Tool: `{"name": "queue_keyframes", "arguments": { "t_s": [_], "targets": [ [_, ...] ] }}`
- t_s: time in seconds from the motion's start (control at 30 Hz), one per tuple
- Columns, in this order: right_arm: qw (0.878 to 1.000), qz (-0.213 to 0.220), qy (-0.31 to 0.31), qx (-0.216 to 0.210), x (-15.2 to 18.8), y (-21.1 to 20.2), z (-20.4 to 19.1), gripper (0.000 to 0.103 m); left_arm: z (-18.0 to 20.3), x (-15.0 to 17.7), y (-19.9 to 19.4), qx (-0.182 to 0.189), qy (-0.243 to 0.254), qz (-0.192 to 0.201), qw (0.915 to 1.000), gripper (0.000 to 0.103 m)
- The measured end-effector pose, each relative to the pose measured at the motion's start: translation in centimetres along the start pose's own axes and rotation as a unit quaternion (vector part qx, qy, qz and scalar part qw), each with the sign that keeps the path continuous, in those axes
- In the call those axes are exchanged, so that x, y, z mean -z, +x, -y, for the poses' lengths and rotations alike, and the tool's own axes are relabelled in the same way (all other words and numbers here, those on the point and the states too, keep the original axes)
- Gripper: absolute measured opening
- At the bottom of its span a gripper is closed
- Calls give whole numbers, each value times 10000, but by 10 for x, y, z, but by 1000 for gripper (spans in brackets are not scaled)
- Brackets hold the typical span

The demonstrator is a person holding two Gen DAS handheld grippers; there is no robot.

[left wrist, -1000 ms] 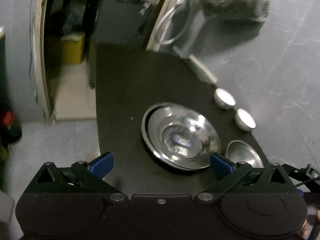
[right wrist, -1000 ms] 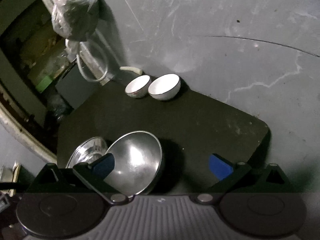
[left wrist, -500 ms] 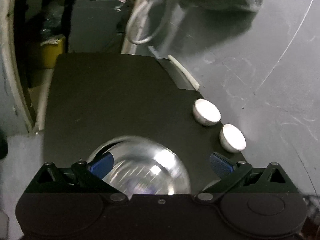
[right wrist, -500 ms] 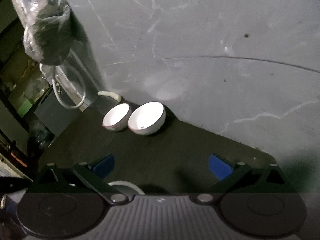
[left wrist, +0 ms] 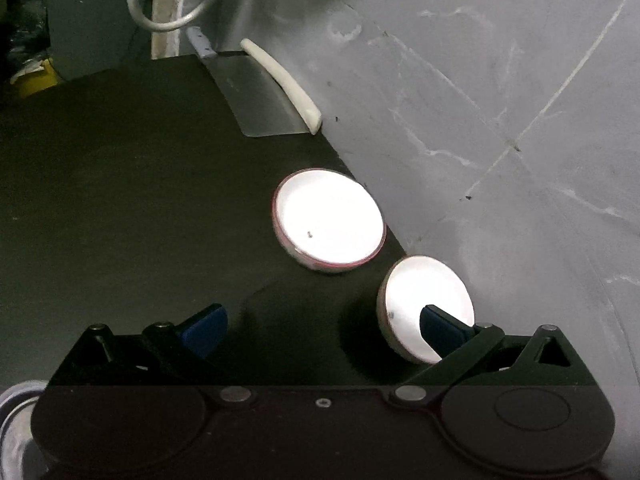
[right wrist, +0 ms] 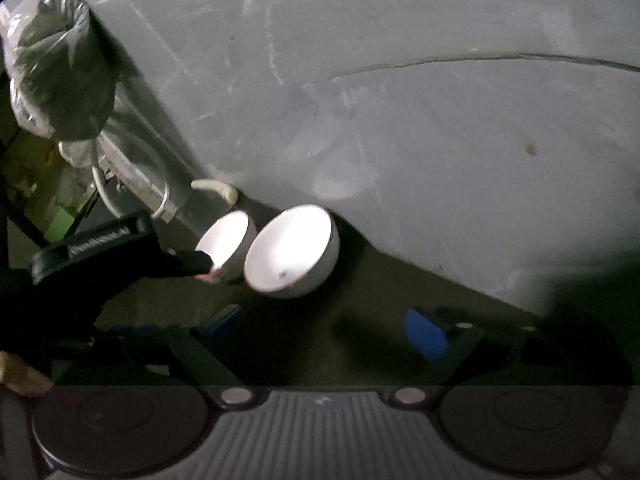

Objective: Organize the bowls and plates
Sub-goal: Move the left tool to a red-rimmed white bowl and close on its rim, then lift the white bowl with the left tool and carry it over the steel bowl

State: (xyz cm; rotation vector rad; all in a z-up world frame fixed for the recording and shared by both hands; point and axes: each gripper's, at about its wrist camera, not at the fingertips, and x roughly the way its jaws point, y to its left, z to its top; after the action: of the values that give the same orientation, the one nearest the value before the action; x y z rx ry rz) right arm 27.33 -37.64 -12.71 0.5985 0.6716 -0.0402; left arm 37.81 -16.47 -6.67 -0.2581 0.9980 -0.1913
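Note:
Two white bowls stand on the black table (left wrist: pixel 120 200) against the grey wall. The farther bowl (left wrist: pixel 328 220) has a red rim; the nearer bowl (left wrist: pixel 416 300) lies partly behind my left gripper's right finger (left wrist: pixel 438 330). My left gripper (left wrist: pixel 320 328) is open and holds nothing. In the right wrist view the red-rimmed bowl (right wrist: pixel 226 240) is on the left and the larger white bowl (right wrist: pixel 290 250) on the right, touching or nearly so. A left gripper finger (right wrist: pixel 192 262) reaches in beside the red-rimmed bowl. My right gripper (right wrist: pixel 324 328) is open and empty, short of the bowls.
A cleaver (left wrist: pixel 260 96) with a white handle (left wrist: pixel 284 80) leans at the wall behind the bowls. A hose loop (left wrist: pixel 176 8) and a hanging plastic bag (right wrist: pixel 52 68) sit beyond. A steel plate's edge (left wrist: pixel 12 412) shows at lower left.
Both grippers have moved forward to the white bowls. The steel plates and steel bowl have slipped out of view behind them, and the left gripper now shows in the right wrist view.

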Motion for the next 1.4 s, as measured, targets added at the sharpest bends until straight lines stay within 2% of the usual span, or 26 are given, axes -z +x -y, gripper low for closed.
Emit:
{"name": "queue_keyframes", "arguments": {
  "t_s": [0.2, 0.27, 0.43, 0.5, 0.53, 0.57, 0.8, 0.9, 0.93, 1.17, 1.4],
  "targets": [
    [9997, 54, 232, 66, -11, 20, 1, 80, 4, -1, 18, 61, -9, -184, 9998, 99],
    [9996, 44, 257, 74, -12, 26, 0, 70, 5, 1, 22, 140, -25, -206, 9997, 91],
    [9991, -16, 435, -11, -18, 43, 1, 55, 13, 2, 32, 274, 55, -292, 9992, 72],
    [9986, -33, 521, -80, -20, 50, 2, 52, 16, 2, 35, 340, 69, -282, 9990, 61],
    [9985, -44, 534, -95, -21, 53, 2, 50, 18, 1, 37, 358, 77, -307, 9989, 49],
    [9985, -48, 532, -97, -21, 56, 2, 46, 20, 0, 39, 365, 93, -326, 9988, 45],
    [9973, -123, 712, -89, -24, 69, 2, 30, 31, -7, 51, 402, 245, -401, 9981, 32],
    [9971, -130, 743, -60, -23, 71, 1, 27, 30, -3, 54, 392, 301, -487, 9976, 23],
    [9969, -132, 767, -57, -23, 71, 1, 26, 30, -3, 55, 383, 320, -494, 9975, 16],
    [9974, -165, 708, -7, -24, 74, -4, 24, 31, 1, 59, 465, 417, -400, 9972, 16],
    [9981, -325, 522, -66, -22, 66, -3, 22, 25, 11, 48, 535, 420, -395, 9969, 11]
  ]
}}
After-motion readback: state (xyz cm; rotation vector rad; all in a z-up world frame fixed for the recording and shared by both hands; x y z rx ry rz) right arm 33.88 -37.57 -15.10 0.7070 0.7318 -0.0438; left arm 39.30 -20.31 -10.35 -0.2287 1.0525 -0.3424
